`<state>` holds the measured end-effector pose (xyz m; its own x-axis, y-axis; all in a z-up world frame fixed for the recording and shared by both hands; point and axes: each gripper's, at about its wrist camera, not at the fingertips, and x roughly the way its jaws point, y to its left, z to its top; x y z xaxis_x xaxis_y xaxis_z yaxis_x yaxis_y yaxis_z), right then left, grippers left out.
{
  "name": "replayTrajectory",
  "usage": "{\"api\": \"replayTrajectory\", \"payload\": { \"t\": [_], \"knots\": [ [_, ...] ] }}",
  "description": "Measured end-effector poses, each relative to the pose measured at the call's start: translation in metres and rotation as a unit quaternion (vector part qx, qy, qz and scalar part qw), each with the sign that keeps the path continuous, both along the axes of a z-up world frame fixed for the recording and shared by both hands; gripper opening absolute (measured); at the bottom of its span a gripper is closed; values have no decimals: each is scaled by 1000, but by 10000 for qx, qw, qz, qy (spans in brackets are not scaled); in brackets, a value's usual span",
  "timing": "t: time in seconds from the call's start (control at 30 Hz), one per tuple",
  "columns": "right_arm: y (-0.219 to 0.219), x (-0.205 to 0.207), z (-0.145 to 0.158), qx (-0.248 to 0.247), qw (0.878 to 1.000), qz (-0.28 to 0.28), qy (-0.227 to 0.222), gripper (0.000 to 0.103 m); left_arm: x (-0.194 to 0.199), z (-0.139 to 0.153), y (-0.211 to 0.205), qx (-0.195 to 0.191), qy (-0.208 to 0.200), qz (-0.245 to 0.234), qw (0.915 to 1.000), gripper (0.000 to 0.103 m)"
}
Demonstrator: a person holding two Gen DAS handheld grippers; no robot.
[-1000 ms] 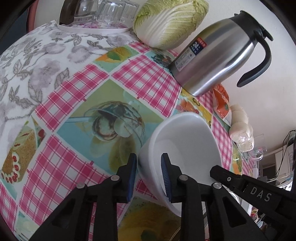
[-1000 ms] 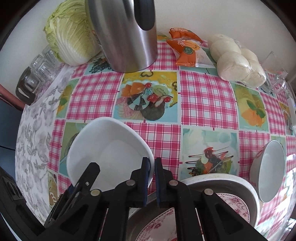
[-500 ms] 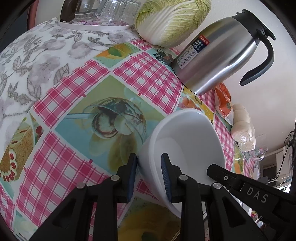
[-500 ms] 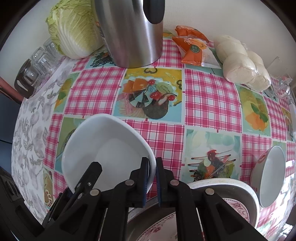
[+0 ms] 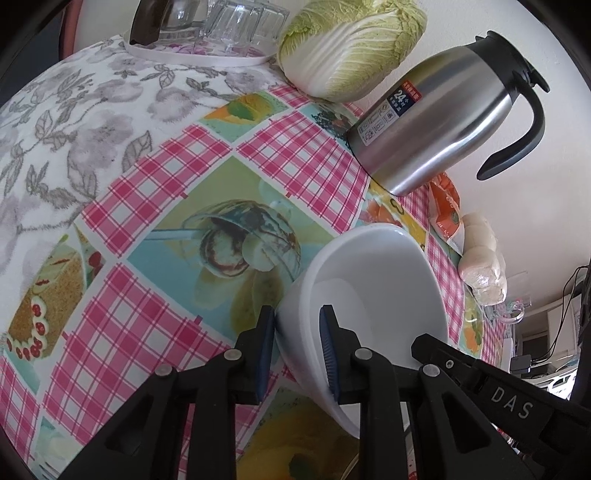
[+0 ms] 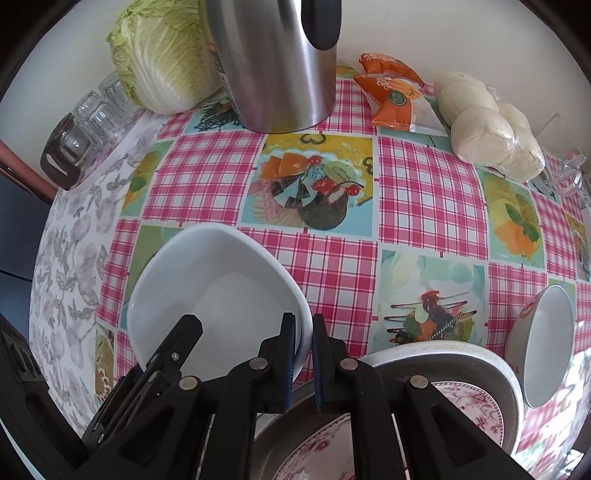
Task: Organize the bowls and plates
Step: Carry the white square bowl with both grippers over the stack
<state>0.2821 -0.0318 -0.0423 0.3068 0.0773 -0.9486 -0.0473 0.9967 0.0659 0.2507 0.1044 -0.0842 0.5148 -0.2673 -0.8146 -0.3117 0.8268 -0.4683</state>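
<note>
Glossy white squarish bowl (image 5: pixel 380 280) pinched at opposite rims by left tool (image 5: pixel 297 345) and right tool (image 6: pixel 303 350), checked oilcloth (image 6: pixel 428 192)

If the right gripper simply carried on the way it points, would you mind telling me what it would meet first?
The right gripper is shut on the white bowl's rim, so the bowl goes along; beyond it, probably the checked tablecloth, though depth is unclear.

Two white bowls (image 6: pixel 218 291) (image 6: pixel 546 347), one steel jug (image 5: pixel 443 122), one cabbage (image 5: pixel 351 48), two orange packets (image 6: pixel 395 99).

A home dining table (image 6: pixel 424 192) with checked oilcloth, holding a cabbage (image 5: pixel 351 48), a thermos jug (image 5: pixel 439 122), drinking glasses (image 5: pixel 236 26) and steamed buns (image 6: pixel 487 129).
</note>
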Motion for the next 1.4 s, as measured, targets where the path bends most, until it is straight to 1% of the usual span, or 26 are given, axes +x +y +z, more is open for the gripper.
{"api": "replayTrajectory", "payload": {
  "t": [0.03, 0.07, 0.2, 0.37, 0.53, 0.73, 0.83, 1.0, 1.1, 1.13, 1.4],
  "knots": [
    [0, -1, 2, 202, 9998, 40, -77, 9, -1, 2, 1, 8, -23, 1, 10000, 26],
    [1, -2, 4, 235, 9997, 56, -102, 9, -2, 5, 3, 1, -44, 6, 10000, 26],
    [5, -7, 13, 312, 9993, 125, -178, 9, -7, 16, 10, 2, -158, 76, 9998, 26],
    [5, -15, 27, 357, 9989, 139, -268, 10, -13, 38, 10, 165, -332, 117, 9992, 26],
    [-6, -26, 51, 497, 9977, 128, -433, 10, -22, 63, 5, 225, -576, 68, 9981, 26],
    [-20, -46, 80, 653, 9955, 131, -679, 10, -37, 97, -8, 460, -873, 21, 9951, 25],
    [-31, -58, 95, 767, 9937, 121, -810, 10, -46, 114, -18, 627, -1041, -31, 9926, 26],
    [-52, -81, 122, 888, 9896, 111, -1129, 11, -61, 138, -37, 789, -1278, -166, 9885, 25],
    [-63, -94, 134, 1011, 9864, 89, -1295, 11, -68, 152, -50, 1004, -1395, -261, 9848, 26],
    [-67, -97, 137, 1038, 9856, 87, -1334, 11, -71, 157, -56, 1091, -1459, -299, 9828, 26],
    [-97, -125, 154, 1276, 9787, -4, -1609, 11, -94, 183, -84, 1395, -1739, -523, 9734, 26]
  ]
}}
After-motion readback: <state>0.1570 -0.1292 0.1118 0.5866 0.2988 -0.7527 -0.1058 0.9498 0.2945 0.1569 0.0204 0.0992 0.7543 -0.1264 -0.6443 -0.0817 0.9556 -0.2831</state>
